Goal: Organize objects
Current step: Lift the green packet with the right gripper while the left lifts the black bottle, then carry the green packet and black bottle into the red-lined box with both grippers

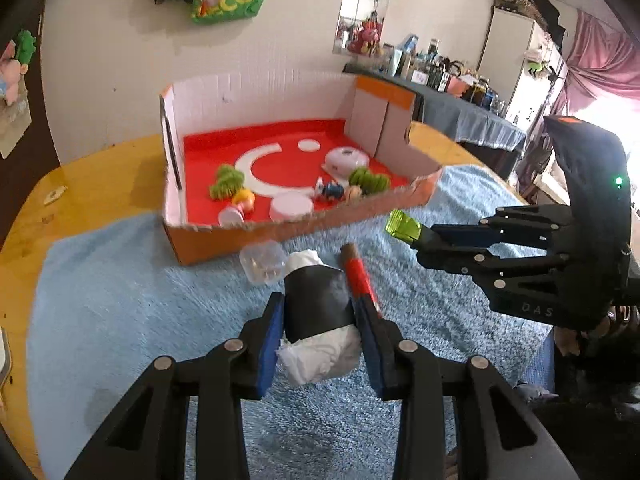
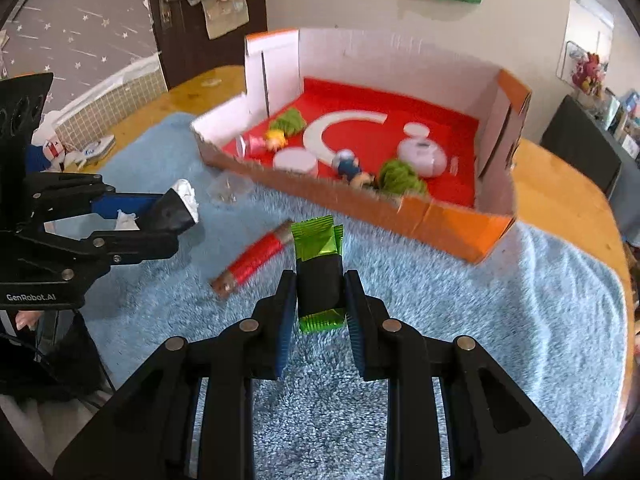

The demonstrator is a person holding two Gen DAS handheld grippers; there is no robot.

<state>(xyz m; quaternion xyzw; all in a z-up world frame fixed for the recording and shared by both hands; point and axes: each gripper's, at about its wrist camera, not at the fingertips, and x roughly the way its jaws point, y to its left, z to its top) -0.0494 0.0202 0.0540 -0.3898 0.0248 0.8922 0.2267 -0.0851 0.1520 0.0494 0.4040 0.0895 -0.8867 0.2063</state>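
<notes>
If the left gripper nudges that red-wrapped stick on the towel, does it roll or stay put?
The red-wrapped stick looks round and straight, so it would probably roll sideways if pushed across its length. The fluffy blue towel should damp that, so likely a short roll only. It looks thin and rigid, probably light; its glossy wrap may be a bit slippery.

Box front wall low, top open; red tube & clear case block towel ahead.
</notes>
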